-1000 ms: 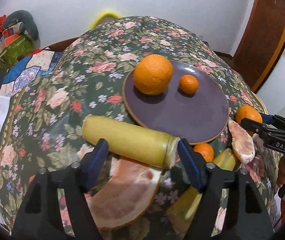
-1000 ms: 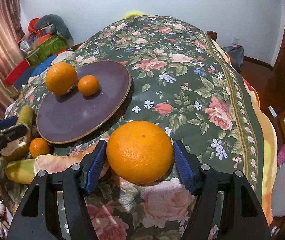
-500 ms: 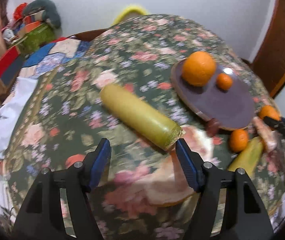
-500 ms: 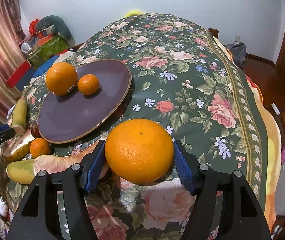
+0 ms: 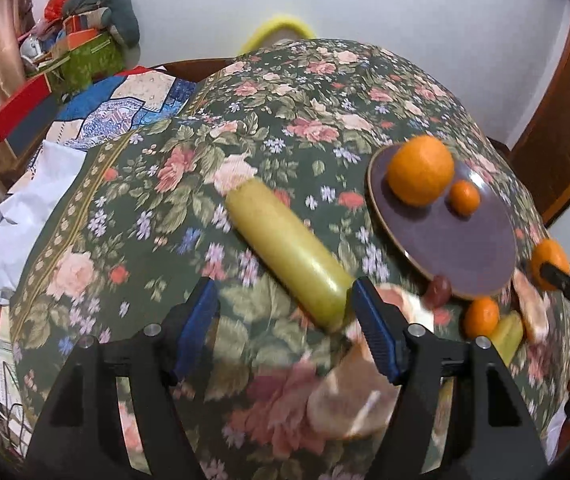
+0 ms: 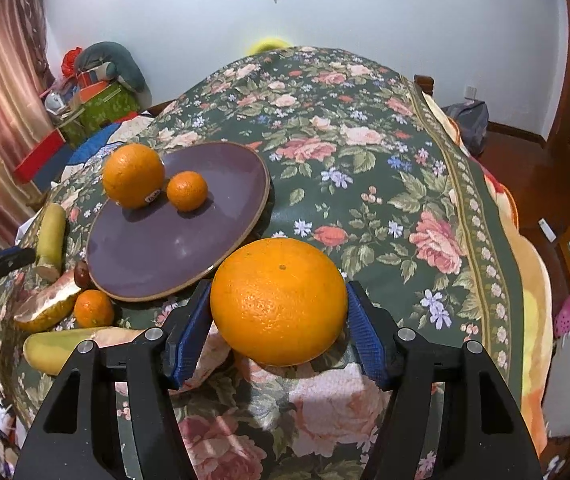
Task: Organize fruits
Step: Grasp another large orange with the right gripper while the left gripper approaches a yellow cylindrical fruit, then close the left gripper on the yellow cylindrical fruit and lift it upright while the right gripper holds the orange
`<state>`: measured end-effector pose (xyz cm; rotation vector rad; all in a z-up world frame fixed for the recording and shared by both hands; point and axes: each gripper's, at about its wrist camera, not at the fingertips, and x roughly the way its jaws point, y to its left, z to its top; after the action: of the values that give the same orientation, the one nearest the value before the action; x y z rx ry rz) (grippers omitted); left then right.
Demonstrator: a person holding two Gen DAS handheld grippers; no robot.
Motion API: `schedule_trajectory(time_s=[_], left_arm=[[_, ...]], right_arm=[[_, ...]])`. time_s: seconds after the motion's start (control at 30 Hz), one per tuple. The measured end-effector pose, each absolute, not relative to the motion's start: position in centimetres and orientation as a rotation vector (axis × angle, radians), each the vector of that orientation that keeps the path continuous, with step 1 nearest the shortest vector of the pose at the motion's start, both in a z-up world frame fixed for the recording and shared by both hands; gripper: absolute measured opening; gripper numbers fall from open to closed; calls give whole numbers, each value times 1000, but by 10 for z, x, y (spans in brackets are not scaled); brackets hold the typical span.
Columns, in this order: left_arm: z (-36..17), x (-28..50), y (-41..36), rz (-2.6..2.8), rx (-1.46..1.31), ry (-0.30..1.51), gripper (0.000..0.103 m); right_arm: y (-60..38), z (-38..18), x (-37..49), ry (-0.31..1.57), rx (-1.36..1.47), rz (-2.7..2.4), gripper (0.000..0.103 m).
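- Our right claw hugs the big orange — just beside the plate.
- It looks round, firm and slippery, so we squeeze its fat middle.
- Our left claw hangs wide apart, empty, near the yellow stick.

The left gripper is held low and level above the table, its blue-padded jaws spread wide with nothing between them. The right gripper is likewise level, its jaws set against both sides of a large orange.
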<state>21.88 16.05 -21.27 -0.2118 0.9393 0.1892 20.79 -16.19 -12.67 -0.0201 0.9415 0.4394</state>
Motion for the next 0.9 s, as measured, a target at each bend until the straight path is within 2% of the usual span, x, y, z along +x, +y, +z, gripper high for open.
schedule_trajectory(time_s=[0.17,0.23,0.5,0.9], left_arm=[[-222,246,168,200,-273,950,67],[-227,253,170,204,-284,963,59],[-238,279,168,224,-241,980,59],[-229,274,160,141,-295,968,38]], right_arm=[[-163,-123,209,926,-16,443,62],[-162,-122,210,923,-15,443,62],[-159,-120,211,901,-12,458,62],[-158,-106,207,853,-7,452,62]])
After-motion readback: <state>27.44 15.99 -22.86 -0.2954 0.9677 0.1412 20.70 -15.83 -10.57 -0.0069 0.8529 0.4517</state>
